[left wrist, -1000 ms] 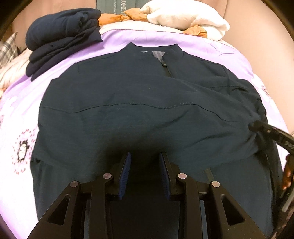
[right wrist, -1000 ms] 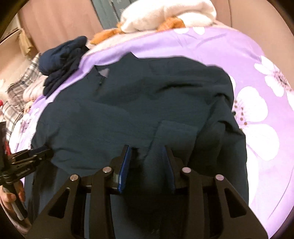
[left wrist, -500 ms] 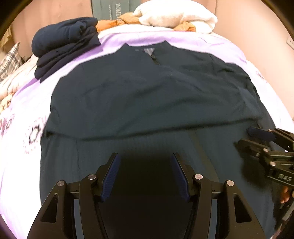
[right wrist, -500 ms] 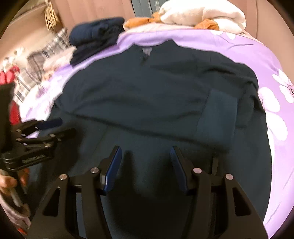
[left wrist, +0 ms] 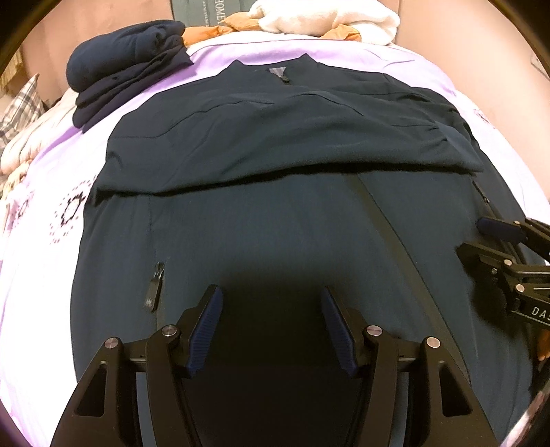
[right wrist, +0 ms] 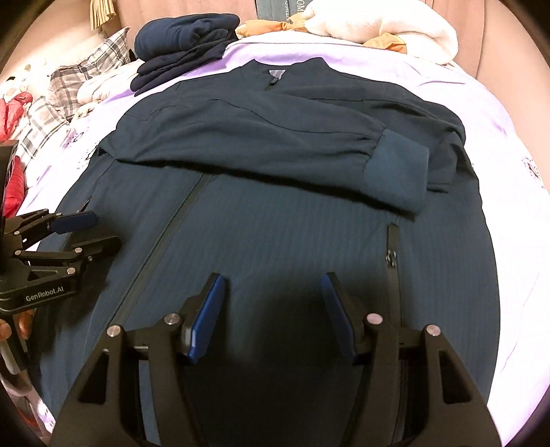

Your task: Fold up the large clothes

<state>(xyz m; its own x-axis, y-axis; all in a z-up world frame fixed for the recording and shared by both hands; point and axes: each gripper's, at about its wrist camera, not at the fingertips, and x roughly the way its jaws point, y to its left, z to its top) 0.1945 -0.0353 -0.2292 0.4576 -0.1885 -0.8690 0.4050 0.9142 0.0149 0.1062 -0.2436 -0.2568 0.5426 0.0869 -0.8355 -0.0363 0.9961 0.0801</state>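
Navy jacket (left wrist: 275, 223), sleeves folded across.

The jacket's (left wrist: 275, 220) near hem ran off the bottom edge, hidden behind the left gripper (left wrist: 271, 323). Beyond the jacket's collar, a grey box (left wrist: 206, 8) was cut by the top edge, its lettering only partly legible.

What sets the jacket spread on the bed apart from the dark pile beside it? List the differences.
The jacket lies opened flat with both sleeves folded across its chest; the dark pile is already folded into a compact stack. The jacket covers most of the purple bedspread; the pile takes only a far corner. The jacket shows zips and a ribbed cuff; the pile shows no such details. Both are dark navy fabric.
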